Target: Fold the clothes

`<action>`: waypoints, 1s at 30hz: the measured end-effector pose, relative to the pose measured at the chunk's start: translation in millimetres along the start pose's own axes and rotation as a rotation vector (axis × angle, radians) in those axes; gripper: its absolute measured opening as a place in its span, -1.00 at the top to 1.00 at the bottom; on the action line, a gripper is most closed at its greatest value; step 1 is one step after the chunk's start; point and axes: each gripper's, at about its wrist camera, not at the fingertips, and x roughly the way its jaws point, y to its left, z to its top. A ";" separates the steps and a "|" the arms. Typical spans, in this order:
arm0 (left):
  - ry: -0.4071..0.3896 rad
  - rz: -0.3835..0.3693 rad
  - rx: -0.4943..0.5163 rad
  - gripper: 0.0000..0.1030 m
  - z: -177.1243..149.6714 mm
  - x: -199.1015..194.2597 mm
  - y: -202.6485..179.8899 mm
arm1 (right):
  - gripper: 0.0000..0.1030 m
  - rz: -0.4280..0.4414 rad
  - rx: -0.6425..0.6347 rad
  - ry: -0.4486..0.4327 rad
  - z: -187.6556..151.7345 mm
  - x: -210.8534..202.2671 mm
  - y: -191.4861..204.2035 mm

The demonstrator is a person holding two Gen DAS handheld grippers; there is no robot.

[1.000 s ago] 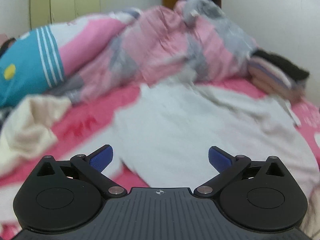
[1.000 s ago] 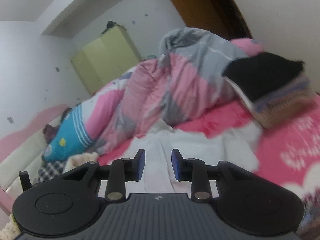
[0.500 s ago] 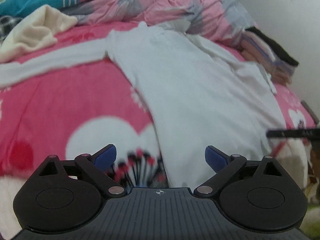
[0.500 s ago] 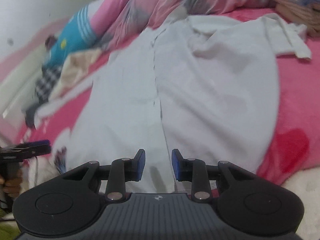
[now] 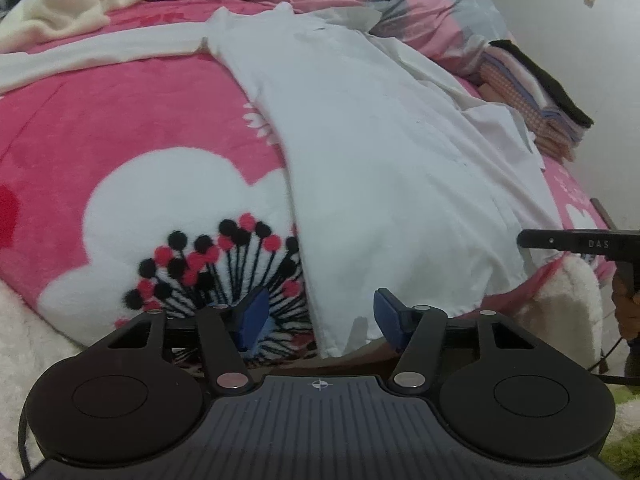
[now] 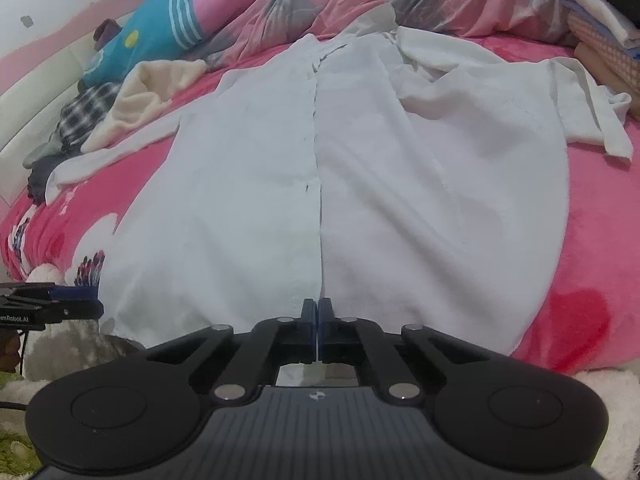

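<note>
Since a second ago I've brought both grippers down to the near hem of the one white shirt spread on the pink blanket. My left gripper is closing around the hem corner; my right gripper is clenched at the hem, cloth grip unclear.

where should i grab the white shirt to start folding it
Take the white shirt by its bottom hem, coming in from the near edge of the bed. It lies spread flat, buttoned front up, and the hem hangs just over that edge, so a claw can pinch it.
</note>
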 end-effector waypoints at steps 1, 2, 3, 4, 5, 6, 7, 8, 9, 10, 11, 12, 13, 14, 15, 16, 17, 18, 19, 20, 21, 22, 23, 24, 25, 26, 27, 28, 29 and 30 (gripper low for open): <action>0.000 -0.011 0.002 -0.10 -0.1 -0.2 0.0 | 1.00 -0.002 0.003 -0.005 0.9 -0.7 0.0; -0.001 -0.028 -0.001 -0.09 -0.4 -1.3 0.5 | 1.00 -0.005 0.006 -0.013 2.3 -2.4 -0.1; -0.001 -0.046 -0.004 -0.08 -0.6 -2.4 0.9 | 1.00 -0.008 0.010 -0.021 4.1 -4.8 -0.9; 0.002 -0.065 -0.010 -0.08 -1.1 -2.6 1.2 | 1.00 -0.011 0.014 -0.028 5.9 -7.0 -2.3; 0.005 -0.085 -0.016 -0.08 -1.6 -2.8 1.5 | 1.00 -0.014 0.018 -0.035 7.7 -9.1 -3.7; 0.009 -0.104 -0.022 -0.08 -2.1 -3.0 1.9 | 1.00 -0.017 0.022 -0.041 9.5 -11.3 -5.1; 0.013 -0.123 -0.028 -0.08 -2.5 -3.1 2.1 | 1.00 -0.022 0.025 -0.044 10.7 -12.4 -6.6; 0.021 -0.132 -0.028 -0.08 -3.3 -2.1 1.6 | 1.00 -0.026 0.027 -0.043 11.3 -12.4 -8.1; 0.029 -0.142 -0.029 -0.08 -4.1 -1.1 1.0 | 1.00 -0.031 0.029 -0.043 11.9 -12.5 -9.6; 0.037 -0.151 -0.029 -0.07 -4.8 0.0 0.5 | 1.00 -0.037 0.030 -0.039 12.2 -11.9 -11.0; 0.042 -0.153 -0.026 -0.07 -5.0 0.7 0.4 | 1.00 -0.043 0.029 -0.034 12.2 -10.6 -12.2; 0.046 -0.153 -0.023 -0.07 -6.0 1.4 -0.3 | 1.00 -0.049 0.029 -0.029 12.3 -9.2 -13.4; 0.049 -0.155 -0.023 -0.07 -6.9 1.9 -0.1 | 1.00 -0.056 0.028 -0.023 12.1 -7.4 -14.9; 0.050 -0.156 -0.024 -0.07 -6.9 1.7 0.4 | 1.00 -0.064 0.026 -0.016 11.8 -5.1 -16.6; 0.050 -0.157 -0.024 -0.07 -6.9 1.6 0.9 | 1.00 -0.071 0.026 -0.011 11.7 -3.3 -18.1; 0.051 -0.158 -0.025 -0.07 -6.9 1.5 1.5 | 1.00 -0.072 0.030 -0.010 11.8 -2.7 -19.3; 0.051 -0.159 -0.025 -0.07 -6.9 1.4 2.0 | 1.00 -0.070 0.035 -0.011 12.1 -2.6 -20.5; 0.052 -0.160 -0.026 -0.07 -6.9 1.3 2.4 | 1.00 -0.070 0.036 -0.011 12.3 -2.1 -21.0; 0.053 -0.157 -0.027 -0.07 -6.8 2.2 2.0 | 1.00 -0.070 0.034 -0.008 12.4 -0.9 -21.1; 0.055 -0.154 -0.027 -0.07 -6.6 3.1 1.6 | 1.00 -0.065 0.033 -0.002 12.1 0.4 -20.7; 0.056 -0.150 -0.024 -0.07 -6.4 3.9 0.8 | 1.00 -0.054 0.034 0.006 11.3 1.5 -19.8; 0.058 -0.145 -0.022 -0.07 -6.1 4.8 -0.1 | 1.00 -0.044 0.032 0.013 10.5 2.6 -18.6; 0.058 -0.142 -0.019 -0.07 -5.4 6.1 -1.7 | 1.00 -0.040 0.023 0.019 9.6 3.7 -16.9; 0.061 -0.137 -0.017 -0.07 -4.9 7.6 -3.0 | 1.00 -0.041 0.017 0.022 8.8 4.6 -15.8; 0.064 -0.131 -0.020 -0.06 -3.9 9.8 -3.8 | 1.00 -0.042 0.014 0.024 8.0 5.3 -15.3; 0.067 -0.125 -0.025 -0.04 -3.3 11.6 -4.0 | 1.00 -0.044 0.012 0.025 7.2 6.0 -14.8; 0.071 -0.120 -0.030 -0.01 -2.7 13.4 -4.1 | 1.00 -0.043 0.015 0.025 6.8 6.4 -15.2; 0.072 -0.114 -0.034 0.02 -2.3 14.5 -4.3 | 1.00 -0.040 0.022 0.025 6.9 6.3 -16.5; 0.073 -0.108 -0.038 0.15 -2.1 15.7 -4.4 | 1.00 -0.037 0.028 0.024 7.0 6.3 -17.6; 0.073 -0.103 -0.044 0.39 -2.2 17.0 -4.2 | 1.00 -0.034 0.031 0.024 7.0 6.3 -18.2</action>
